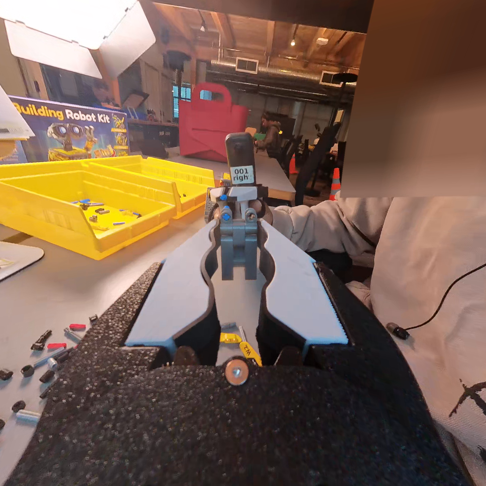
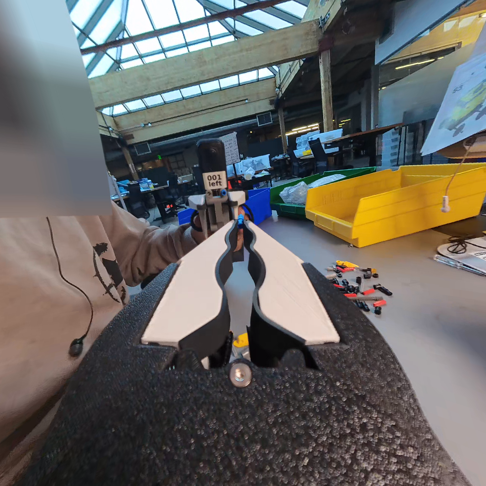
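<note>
Both wide-angle pictures were bright and mostly sharp, bending lines at the edges. A lamp panel [image 1: 79,23] glared white; daylight entered through a skylight [image 2: 163,29].

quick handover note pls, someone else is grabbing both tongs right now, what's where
Left tongs: shut on a grey building-block assembly, held up off the table.
Right tongs: shut on a small blue pin, tip right at the assembly, facing the left tongs.
Done or left: whether the pin is seated in the assembly cannot be told.
Loose black, red and grey pieces lie on the grey table. A few small parts sit in the near yellow bin. The kit box stands behind the bins.
</note>
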The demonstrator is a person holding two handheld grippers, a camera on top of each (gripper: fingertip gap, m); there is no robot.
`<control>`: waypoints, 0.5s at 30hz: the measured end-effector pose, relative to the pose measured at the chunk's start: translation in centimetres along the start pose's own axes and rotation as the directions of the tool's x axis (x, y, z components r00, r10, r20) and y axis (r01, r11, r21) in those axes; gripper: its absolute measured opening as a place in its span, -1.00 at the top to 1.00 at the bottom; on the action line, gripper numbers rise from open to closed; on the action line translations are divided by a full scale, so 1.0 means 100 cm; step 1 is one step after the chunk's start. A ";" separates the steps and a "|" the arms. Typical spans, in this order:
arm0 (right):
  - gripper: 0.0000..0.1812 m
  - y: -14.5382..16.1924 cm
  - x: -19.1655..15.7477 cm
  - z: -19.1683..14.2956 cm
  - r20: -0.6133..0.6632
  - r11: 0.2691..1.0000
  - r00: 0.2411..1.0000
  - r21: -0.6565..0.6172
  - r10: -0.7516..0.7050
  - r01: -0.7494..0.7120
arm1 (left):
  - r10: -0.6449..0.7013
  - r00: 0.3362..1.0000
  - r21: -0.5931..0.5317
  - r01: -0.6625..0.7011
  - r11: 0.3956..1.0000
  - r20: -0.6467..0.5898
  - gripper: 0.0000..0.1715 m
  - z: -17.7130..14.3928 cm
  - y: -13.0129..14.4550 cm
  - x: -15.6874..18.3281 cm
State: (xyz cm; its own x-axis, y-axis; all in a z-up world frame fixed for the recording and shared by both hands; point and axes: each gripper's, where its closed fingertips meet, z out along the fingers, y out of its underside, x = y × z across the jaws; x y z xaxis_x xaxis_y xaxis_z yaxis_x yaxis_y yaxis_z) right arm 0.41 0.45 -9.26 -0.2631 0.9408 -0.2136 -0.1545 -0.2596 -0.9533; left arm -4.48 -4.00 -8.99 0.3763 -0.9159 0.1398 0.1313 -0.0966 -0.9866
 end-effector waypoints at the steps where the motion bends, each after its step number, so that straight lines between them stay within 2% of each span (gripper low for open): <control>1: 0.98 0.000 0.003 -0.003 -0.017 1.000 1.000 0.002 0.005 -0.005 | -0.014 1.000 -0.014 0.014 1.000 0.000 0.70 0.000 0.006 -0.002; 4: 0.98 -0.003 0.018 -0.012 -0.127 0.998 0.990 -0.026 -0.058 0.055 | -0.035 0.999 -0.038 0.036 0.999 0.020 0.69 0.002 0.012 -0.009; 6: 0.98 -0.027 0.045 -0.029 -0.315 0.983 0.932 -0.084 -0.182 0.163 | -0.051 0.998 -0.034 0.052 0.998 0.027 0.70 0.003 0.014 -0.011; 8: 0.98 -0.071 0.083 -0.067 -0.551 0.961 0.788 -0.167 -0.275 0.219 | -0.062 0.997 -0.037 0.064 0.997 0.034 0.70 0.004 0.016 -0.012; 10: 0.98 -0.110 0.118 -0.121 -0.722 0.956 0.626 -0.242 -0.293 0.168 | -0.066 0.997 -0.035 0.067 0.997 0.036 0.69 0.005 0.016 -0.013; 13: 0.98 -0.141 0.175 -0.208 -0.848 0.924 0.382 -0.379 -0.367 0.045 | -0.067 0.997 -0.027 0.068 0.997 0.030 0.70 0.004 0.015 -0.012; 14: 0.97 -0.143 0.195 -0.237 -0.866 0.909 0.312 -0.415 -0.390 -0.017 | -0.064 0.998 -0.027 0.065 0.998 0.028 0.69 0.004 0.015 -0.012; 15: 0.97 -0.139 0.214 -0.261 -0.874 0.895 0.278 -0.437 -0.399 -0.089 | -0.061 0.998 -0.027 0.061 0.998 0.030 0.70 0.004 0.015 -0.011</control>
State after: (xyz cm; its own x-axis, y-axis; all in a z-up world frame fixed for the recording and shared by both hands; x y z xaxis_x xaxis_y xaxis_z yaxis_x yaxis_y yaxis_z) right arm 21.82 29.89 -6.13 0.8206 0.5556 0.1339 0.3009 -0.2210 -0.9277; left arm -4.33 -2.93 -10.59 0.3948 -0.8963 0.2018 0.1296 -0.1631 -0.9781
